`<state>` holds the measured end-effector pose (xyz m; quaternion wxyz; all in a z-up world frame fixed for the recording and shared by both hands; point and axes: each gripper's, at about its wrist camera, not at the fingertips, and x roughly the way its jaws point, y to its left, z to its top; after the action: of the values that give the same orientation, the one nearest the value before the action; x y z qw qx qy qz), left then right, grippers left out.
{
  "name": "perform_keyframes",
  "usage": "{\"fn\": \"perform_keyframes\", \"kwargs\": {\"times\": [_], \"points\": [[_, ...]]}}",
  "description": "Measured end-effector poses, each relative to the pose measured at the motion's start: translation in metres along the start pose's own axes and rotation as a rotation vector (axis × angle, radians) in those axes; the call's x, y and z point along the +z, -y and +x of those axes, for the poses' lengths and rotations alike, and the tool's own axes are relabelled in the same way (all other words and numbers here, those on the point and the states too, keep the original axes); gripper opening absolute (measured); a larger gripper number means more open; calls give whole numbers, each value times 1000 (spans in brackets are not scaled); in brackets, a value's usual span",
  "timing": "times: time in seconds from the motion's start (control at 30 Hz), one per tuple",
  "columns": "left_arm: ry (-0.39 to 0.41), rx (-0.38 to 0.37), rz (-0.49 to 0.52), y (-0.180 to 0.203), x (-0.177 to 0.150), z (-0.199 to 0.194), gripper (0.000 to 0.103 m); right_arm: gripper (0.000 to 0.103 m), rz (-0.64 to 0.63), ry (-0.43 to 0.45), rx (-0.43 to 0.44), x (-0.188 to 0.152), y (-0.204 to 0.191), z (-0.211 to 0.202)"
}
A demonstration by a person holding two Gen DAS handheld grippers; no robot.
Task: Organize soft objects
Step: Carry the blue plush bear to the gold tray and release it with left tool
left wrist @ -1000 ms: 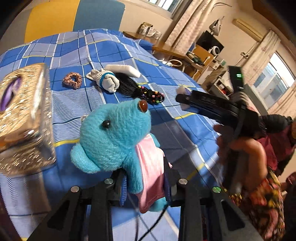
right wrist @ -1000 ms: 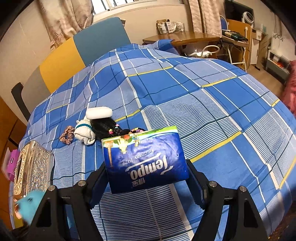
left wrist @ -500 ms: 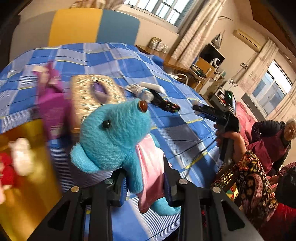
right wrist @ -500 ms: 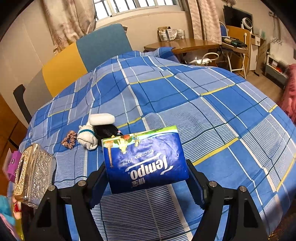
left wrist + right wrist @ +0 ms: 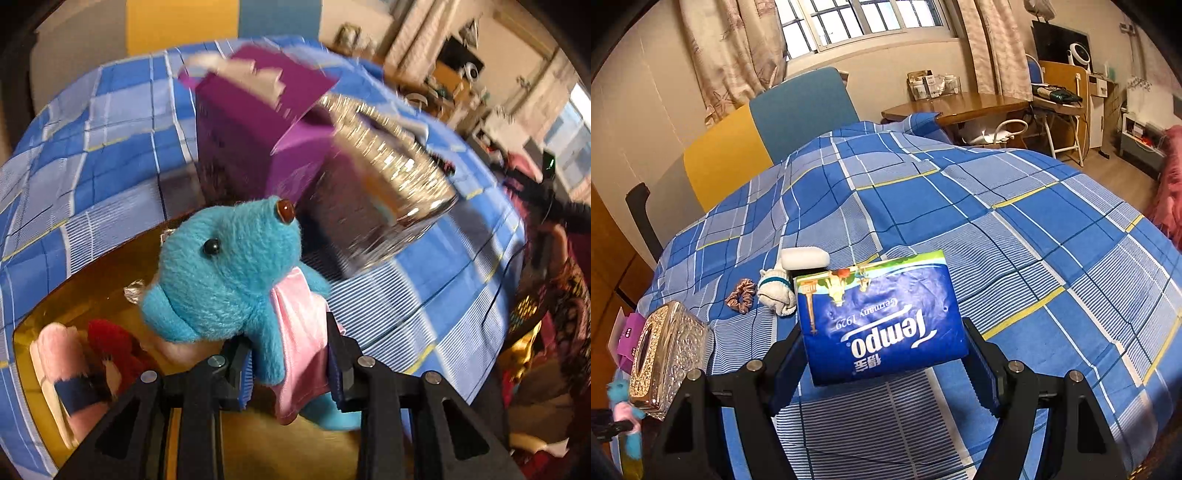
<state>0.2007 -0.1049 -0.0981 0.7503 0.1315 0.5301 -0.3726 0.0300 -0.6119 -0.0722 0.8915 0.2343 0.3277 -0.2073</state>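
Since half a second ago the left gripper (image 5: 290,363) has swung further left and down, so the amber bin (image 5: 110,273) now fills the lower left of the left wrist view and the purple box (image 5: 258,122) and silver tissue box (image 5: 388,177) have slid to the upper middle, smeared by motion. Its jaws are clamped on the blue plush toy (image 5: 229,269) around its body and pink cloth, holding it over the bin, where a red and pink plush (image 5: 99,343) already lies at lower left.

In the right wrist view, left to right: the silver tissue box (image 5: 665,354) at lower left, a brown scrunchie (image 5: 740,295), a white sock (image 5: 775,295) and a white case (image 5: 804,257) on the blue checked bed (image 5: 1034,221), then the right gripper (image 5: 884,354), jaws clamped on the sides of the tissue pack (image 5: 882,325), held above the bed.

The risk, as I judge it: releasing the toy while the hand is moving this fast could toss it onto the bin's rim or the bed. The tissue pack is slick and squashy, so it may slip from a side grip.
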Motion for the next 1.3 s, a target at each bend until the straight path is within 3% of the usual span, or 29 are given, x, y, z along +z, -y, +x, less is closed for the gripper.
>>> {"fn": "perform_keyframes", "kwargs": {"times": [0.2, 0.37, 0.43, 0.7, 0.87, 0.93, 1.03, 1.17, 1.3], "points": [[-61, 39, 90, 0, 11, 26, 37, 77, -9, -1, -9, 0, -1, 1], [-87, 172, 106, -2, 16, 37, 42, 77, -24, 6, -11, -1, -3, 0], [-77, 184, 114, -1, 13, 34, 43, 77, -29, 6, -7, -1, -4, 0], [78, 96, -16, -6, 2, -5, 45, 77, -38, 22, -12, -2, -6, -4], [233, 1, -274, -23, -22, -35, 45, 77, -65, 47, -10, -3, -11, -11], [273, -8, -334, -25, -35, -48, 45, 77, -99, 52, -10, -6, -19, -14], [329, 34, -347, -18, -59, -59, 45, 77, -125, 50, 4, -15, -30, -21], [357, 82, -292, 0, -85, -68, 45, 77, -110, 25, 101, -38, -51, -34], [398, 129, -265, 10, -107, -75, 45, 77, -173, 10, 176, -64, -91, -51]]}}
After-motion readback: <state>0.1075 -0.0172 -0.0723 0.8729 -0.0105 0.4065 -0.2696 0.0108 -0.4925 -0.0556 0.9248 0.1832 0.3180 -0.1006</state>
